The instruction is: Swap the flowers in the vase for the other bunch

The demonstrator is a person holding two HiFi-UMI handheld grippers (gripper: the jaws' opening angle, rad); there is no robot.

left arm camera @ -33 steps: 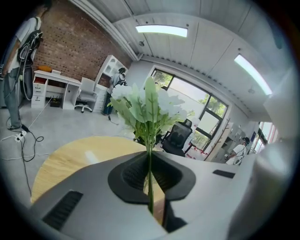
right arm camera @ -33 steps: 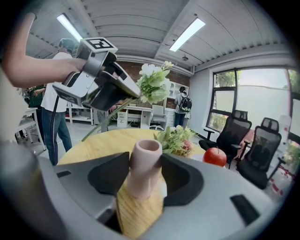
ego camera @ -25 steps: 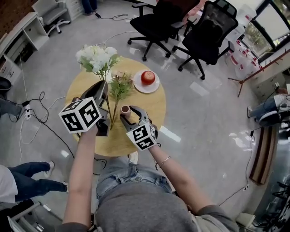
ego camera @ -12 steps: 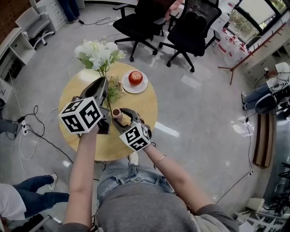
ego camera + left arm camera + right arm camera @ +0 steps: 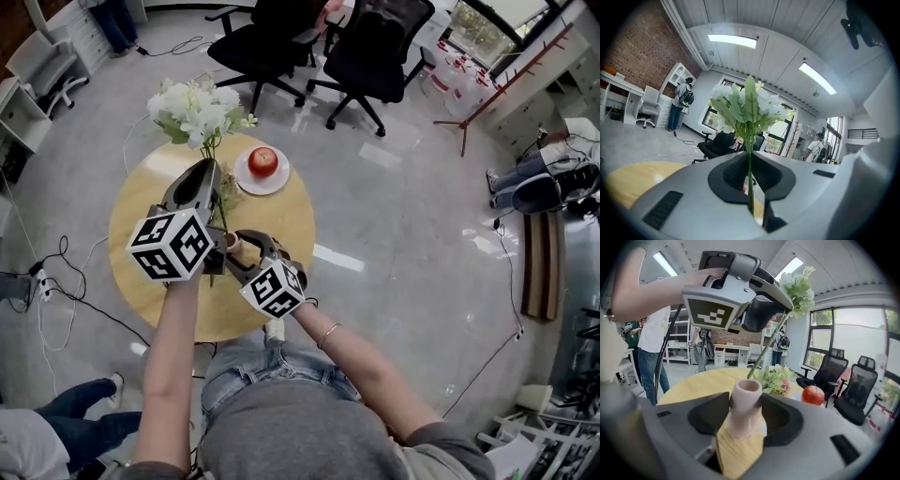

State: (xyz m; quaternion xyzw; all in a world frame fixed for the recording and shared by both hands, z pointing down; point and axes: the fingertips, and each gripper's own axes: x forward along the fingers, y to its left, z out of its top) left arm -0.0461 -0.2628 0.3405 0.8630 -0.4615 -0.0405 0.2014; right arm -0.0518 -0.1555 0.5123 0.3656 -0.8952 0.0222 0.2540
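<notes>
White bunch (image 5: pixel 197 111), stem clenched in the fingers of the left gripper (image 5: pixel 203 173), has drifted to 11 o'clock of the empty vase (image 5: pixel 746 399), which the right gripper (image 5: pixel 249 249) grasps on the counter (image 5: pixel 150 281), nearing insertion.

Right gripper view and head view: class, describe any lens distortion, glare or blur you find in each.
Right gripper view: fisheye curvature, dark vignetted corners, the window washed out. Head view: wide-angle bending, pale glare streaks on the floor.
</notes>
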